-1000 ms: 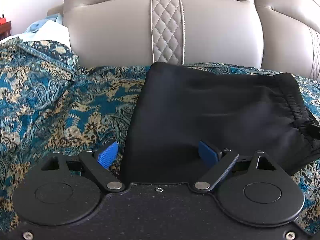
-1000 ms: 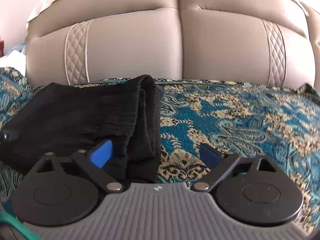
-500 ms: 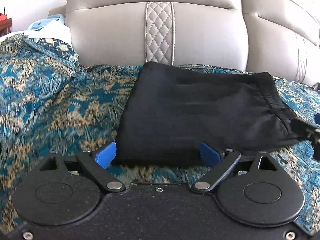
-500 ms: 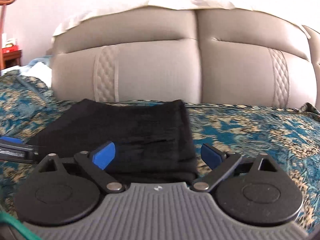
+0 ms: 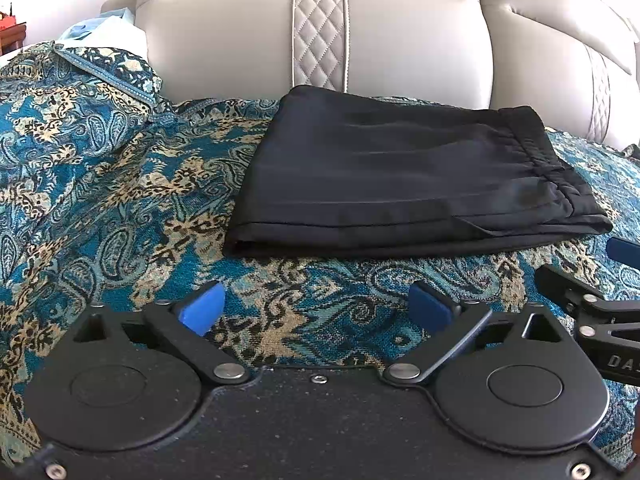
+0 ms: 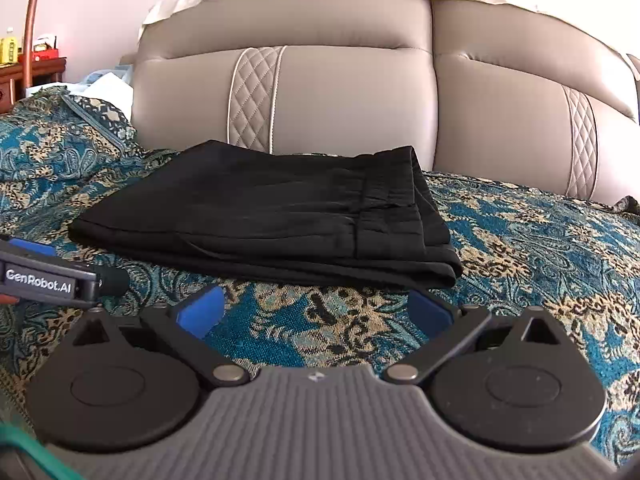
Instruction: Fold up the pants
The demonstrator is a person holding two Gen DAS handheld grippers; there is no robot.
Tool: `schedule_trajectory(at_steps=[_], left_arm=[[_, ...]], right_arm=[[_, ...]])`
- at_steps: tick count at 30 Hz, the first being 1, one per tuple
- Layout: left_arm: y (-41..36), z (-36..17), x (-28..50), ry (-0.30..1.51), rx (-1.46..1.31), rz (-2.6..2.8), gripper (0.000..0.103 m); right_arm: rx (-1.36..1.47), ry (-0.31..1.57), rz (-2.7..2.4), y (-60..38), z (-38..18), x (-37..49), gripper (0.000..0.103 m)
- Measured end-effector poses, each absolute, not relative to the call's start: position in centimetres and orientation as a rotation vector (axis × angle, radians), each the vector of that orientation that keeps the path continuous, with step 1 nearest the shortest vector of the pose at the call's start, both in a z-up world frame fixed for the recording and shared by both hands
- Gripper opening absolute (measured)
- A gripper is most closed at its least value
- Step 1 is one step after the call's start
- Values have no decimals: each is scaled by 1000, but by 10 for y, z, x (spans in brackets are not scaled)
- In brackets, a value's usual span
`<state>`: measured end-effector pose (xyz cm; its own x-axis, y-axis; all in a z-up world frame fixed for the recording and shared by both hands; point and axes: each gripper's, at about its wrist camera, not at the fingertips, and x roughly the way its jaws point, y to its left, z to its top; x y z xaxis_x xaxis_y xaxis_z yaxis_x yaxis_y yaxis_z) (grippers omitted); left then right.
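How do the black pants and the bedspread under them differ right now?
The pants are plain black; the bedspread is teal and tan with a paisley pattern. The pants lie folded into a compact, layered rectangle, while the bedspread spreads wide and bunches up at the far left. The pants rest on top of the bedspread, near the padded headboard. Both are soft fabric, and neither claw is touching the pants.

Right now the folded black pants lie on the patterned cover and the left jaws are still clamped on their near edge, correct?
Not quite. The pants lie folded on the cover, but the left gripper stands open, short of their near edge, as the left wrist view shows.
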<state>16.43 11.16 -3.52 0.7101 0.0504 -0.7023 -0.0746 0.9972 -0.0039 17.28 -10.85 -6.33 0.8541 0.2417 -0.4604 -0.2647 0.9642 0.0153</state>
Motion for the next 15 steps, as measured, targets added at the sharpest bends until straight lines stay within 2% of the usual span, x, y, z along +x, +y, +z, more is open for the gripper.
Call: schedule_trajectory(at_steps=[2,15], left_arm=[[111,-36,166,780,-28,70,102],[113,-40,177,769,-25,58,103]], right_arm=[[-50,482,254,-107,-66,176,103],[-35,495,216,-107,-75,186,103]])
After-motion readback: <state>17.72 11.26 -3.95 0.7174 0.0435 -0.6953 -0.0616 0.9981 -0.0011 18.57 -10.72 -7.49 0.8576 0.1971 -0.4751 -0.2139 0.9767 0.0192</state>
